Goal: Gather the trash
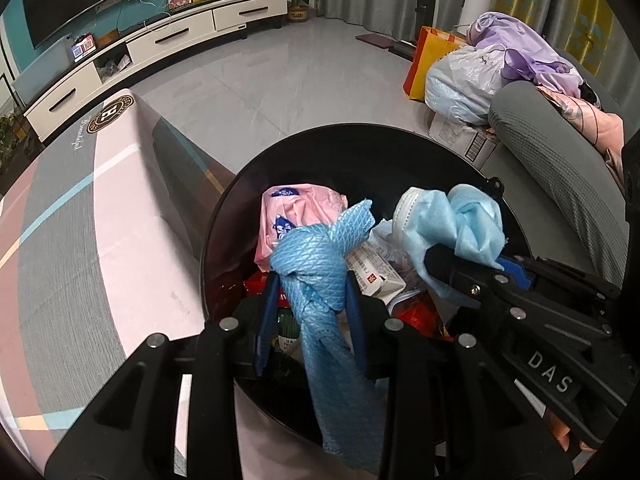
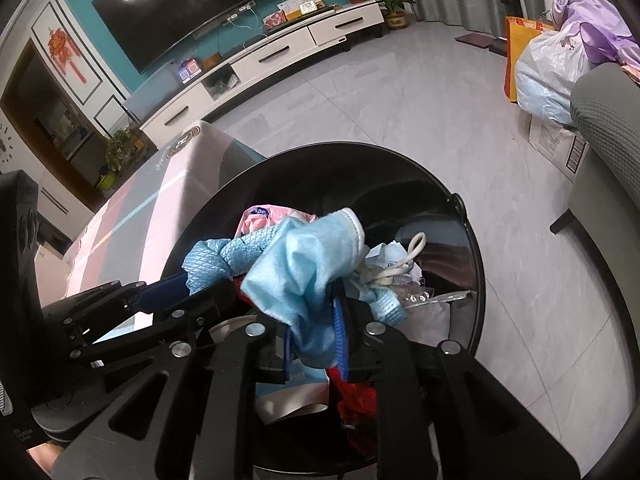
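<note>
Both wrist views close above bin [image 1: 224, 216]

You're looking at a grey tiled floor [image 1: 304, 92] carrying everything. A black round bin [image 1: 224, 216] is standing on it, just beside the corner of a pink-and-grey covered table [image 1: 92, 216]. A white TV cabinet [image 1: 168, 36] is running along the far edge. Near the grey sofa [image 1: 560, 168], a cardboard box [image 1: 460, 136] and an orange bag [image 1: 424, 60] are sitting together.

Black grippers [image 1: 310, 300], blue pads, "DAS" mark.
</note>
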### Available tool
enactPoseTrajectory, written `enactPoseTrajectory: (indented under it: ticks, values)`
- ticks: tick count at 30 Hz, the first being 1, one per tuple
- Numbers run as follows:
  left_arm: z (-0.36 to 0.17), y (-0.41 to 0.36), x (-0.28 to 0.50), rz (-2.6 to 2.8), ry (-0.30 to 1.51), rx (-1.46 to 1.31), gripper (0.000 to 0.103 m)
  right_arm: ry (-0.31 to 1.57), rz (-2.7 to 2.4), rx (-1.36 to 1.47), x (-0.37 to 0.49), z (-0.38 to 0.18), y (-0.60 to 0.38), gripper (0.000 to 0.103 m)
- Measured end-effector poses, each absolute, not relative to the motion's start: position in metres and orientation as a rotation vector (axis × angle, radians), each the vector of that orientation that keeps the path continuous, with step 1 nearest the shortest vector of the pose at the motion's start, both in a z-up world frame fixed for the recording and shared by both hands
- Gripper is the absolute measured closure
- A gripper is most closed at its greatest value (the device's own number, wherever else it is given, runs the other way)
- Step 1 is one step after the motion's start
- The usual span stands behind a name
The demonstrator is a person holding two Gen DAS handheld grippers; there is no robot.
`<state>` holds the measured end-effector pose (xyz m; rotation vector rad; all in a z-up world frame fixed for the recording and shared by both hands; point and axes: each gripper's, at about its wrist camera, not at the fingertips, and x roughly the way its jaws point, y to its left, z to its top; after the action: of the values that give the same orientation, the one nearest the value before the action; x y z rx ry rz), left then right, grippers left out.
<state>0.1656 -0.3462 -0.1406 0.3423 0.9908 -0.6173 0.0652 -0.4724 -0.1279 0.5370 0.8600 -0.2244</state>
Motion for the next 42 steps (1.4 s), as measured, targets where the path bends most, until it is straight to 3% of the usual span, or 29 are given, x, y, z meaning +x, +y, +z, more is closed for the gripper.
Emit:
enactPoseTrajectory:
  ticks: [4, 6, 13, 15, 21, 26, 32, 42]
  values:
    - [-0.138, -0.344, 0.165, -0.613, 0.989, 0.333, 0.066, 0.863, -0.225, 0.545, 0.063, -0.126, -0.473, 0.074]
    - [-0.134, -0.342, 0.163, -0.615, 0.982, 0.329, 0.058, 0.862, -0.228, 0.542, 0.061, -0.125, -0.472, 0.071]
    - [-0.119, -0.333, 0.154, -0.609, 0.943, 0.33, 0.046, 0.847, -0.247, 0.54, 0.048, -0.114, -0.47, 0.064]
    - [-0.114, -0.328, 0.151, -0.601, 0.936, 0.329, 0.037, 0.843, -0.257, 0.535, 0.045, -0.108, -0.469, 0.06]
    - [-0.093, -0.306, 0.135, -0.568, 0.892, 0.338, 0.015, 0.833, -0.303, 0.525, 0.025, -0.092, -0.463, 0.038]
    - [-0.071, -0.282, 0.116, -0.542, 0.863, 0.325, 0.004, 0.838, -0.328, 0.501, 0.008, -0.075, -0.45, 0.02]
    - [-0.043, -0.255, 0.096, -0.532, 0.863, 0.284, 0.003, 0.837, -0.363, 0.431, -0.01, -0.044, -0.425, 0.003]
    - [0.019, -0.214, 0.056, -0.536, 0.847, 0.214, 0.003, 0.828, -0.393, 0.256, -0.049, 0.011, -0.378, 0.003]
